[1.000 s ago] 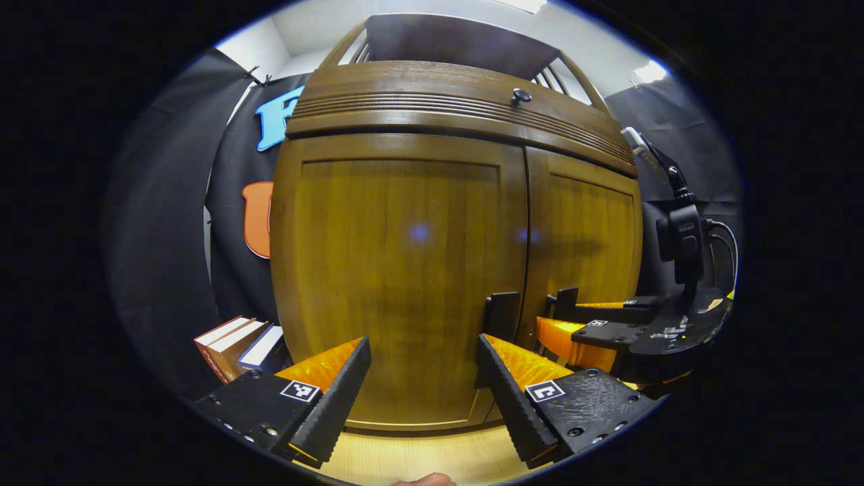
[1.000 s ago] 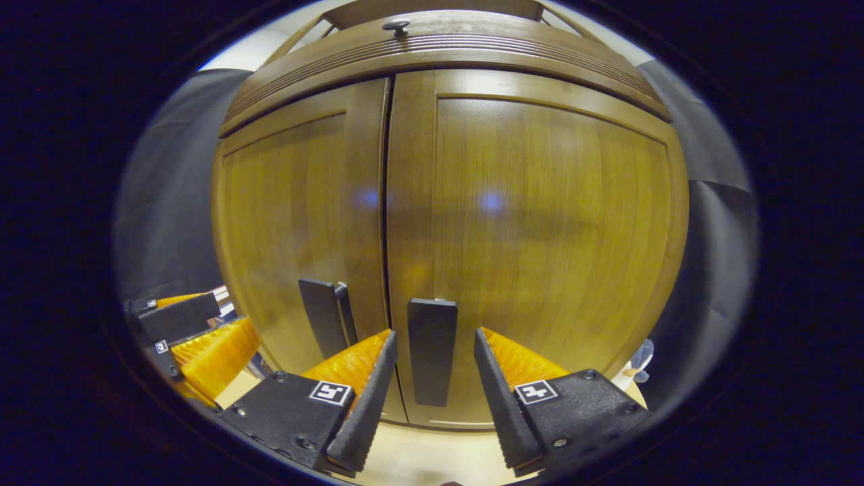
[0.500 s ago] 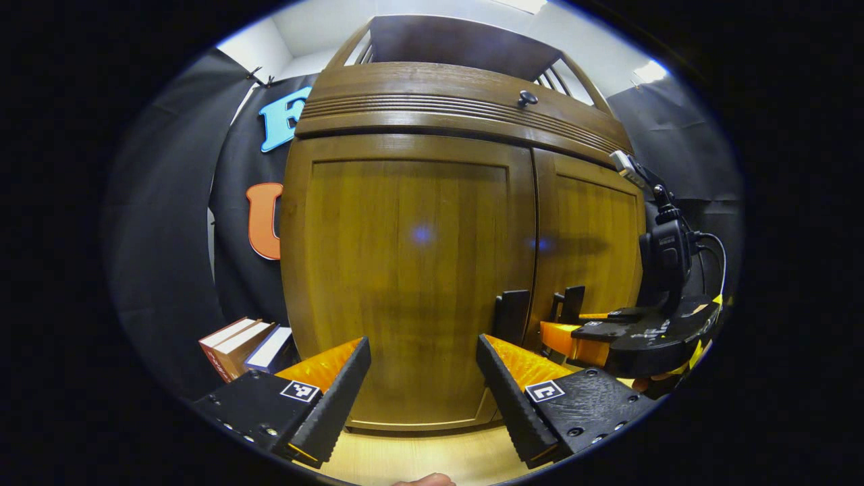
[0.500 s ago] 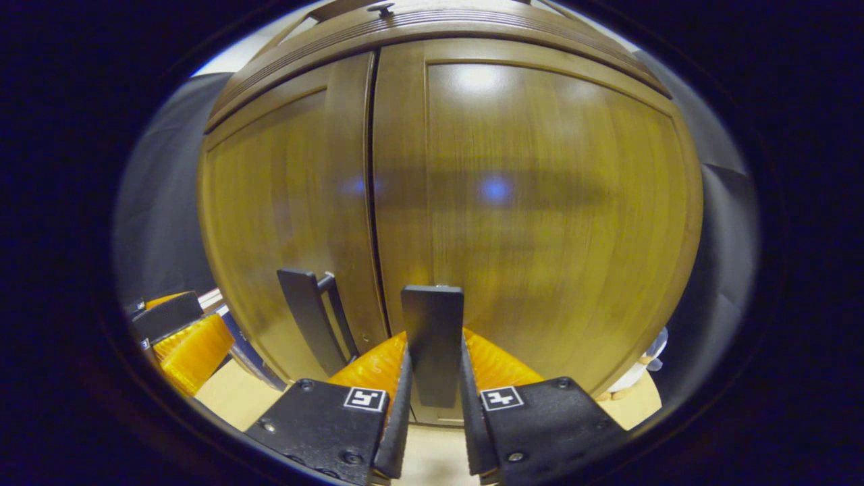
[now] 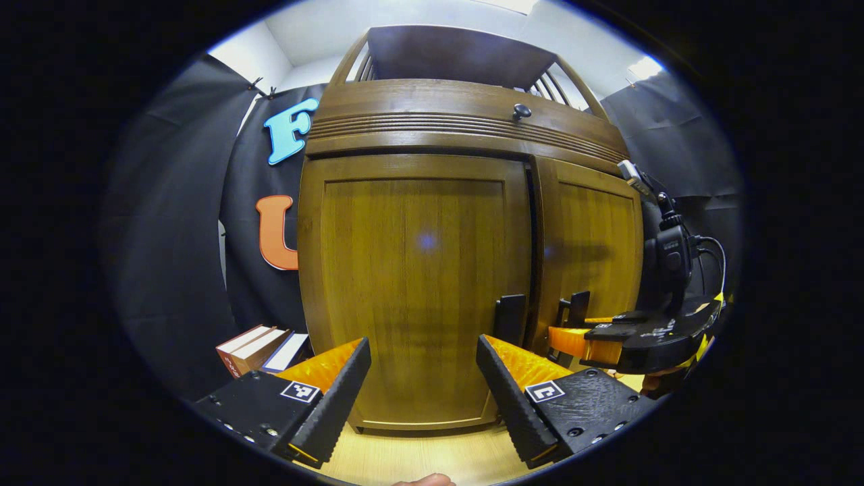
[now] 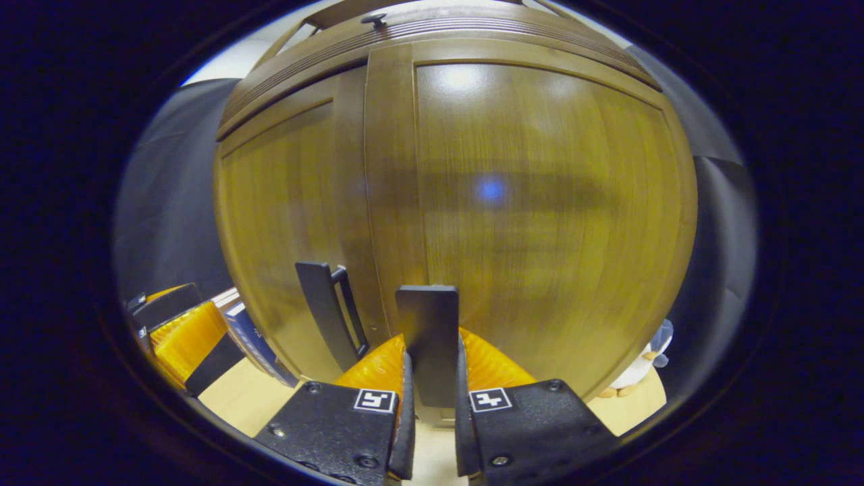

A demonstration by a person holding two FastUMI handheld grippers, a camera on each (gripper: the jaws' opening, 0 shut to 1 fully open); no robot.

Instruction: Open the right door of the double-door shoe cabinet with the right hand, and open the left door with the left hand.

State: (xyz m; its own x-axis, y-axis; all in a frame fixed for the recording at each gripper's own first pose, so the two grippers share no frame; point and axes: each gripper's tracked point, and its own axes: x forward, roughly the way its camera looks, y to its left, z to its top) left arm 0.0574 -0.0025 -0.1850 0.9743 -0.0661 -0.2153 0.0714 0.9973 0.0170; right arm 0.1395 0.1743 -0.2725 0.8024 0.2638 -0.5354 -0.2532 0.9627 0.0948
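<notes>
In the right gripper view my right gripper [image 6: 432, 432] sits at the bottom centre of the frame, jaws pinched narrow onto the right handle [image 6: 428, 351], a flat dark upright bar on the right door [image 6: 540, 202]. Both fingers press its sides. That door fills the middle and right of the frame, and its inner edge looks a touch proud of the left door [image 6: 290, 216]; I judge it has just begun to swing, though I cannot be sure.

In the left gripper view the shoe cabinet [image 5: 466, 115] stands in the centre. My left gripper [image 5: 422, 391] is at the bottom with jaws wide and nothing between them, well short of the left handle [image 5: 509, 318], which lies just right of centre beside the seam. The other gripper shows at the right edge of that frame, on its handle.

I judge the doors to be stiff wood panels on side hinges, moderately heavy, with perhaps a catch to overcome at first. The handles are rigid and smooth, so a grip could slide along the bar. I would hold mid-bar, square across the flat sides, and pull in an arc about the hinge, not straight back. Some books [image 5: 253, 344] stand at lower left, near the left door's swing.
</notes>
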